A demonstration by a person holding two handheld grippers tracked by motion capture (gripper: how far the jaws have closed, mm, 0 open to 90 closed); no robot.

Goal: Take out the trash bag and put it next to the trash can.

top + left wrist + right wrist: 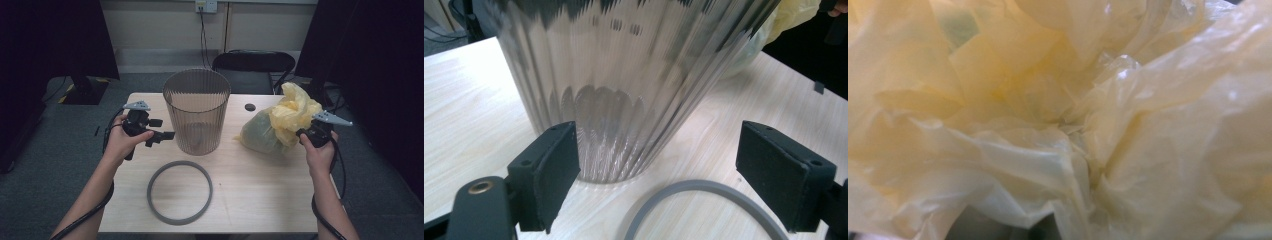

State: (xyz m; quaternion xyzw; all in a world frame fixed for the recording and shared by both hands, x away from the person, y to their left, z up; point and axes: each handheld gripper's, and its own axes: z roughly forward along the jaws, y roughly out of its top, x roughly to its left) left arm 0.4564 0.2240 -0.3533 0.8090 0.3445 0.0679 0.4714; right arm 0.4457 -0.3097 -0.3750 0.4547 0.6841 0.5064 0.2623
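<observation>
A black chair (pixel 253 65) is placed behind the table (pixel 250 200); a wall socket (pixel 206 5) is mounted above, with a cable hanging.

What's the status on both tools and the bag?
Left tool open, facing the ribbed translucent bin. Right tool shut on the crumpled yellow plastic bag, which rests on the table. Grey plastic ring lies flat nearby.

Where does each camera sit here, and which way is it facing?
High view: above the near table edge, looking forward and down; both forearms, left claw, right claw.
Left gripper view: on the left claw, facing the ribbed bin; open jaws.
Right gripper view: pressed against the yellow bag.
Shared: bin, grey ring, bag.
</observation>
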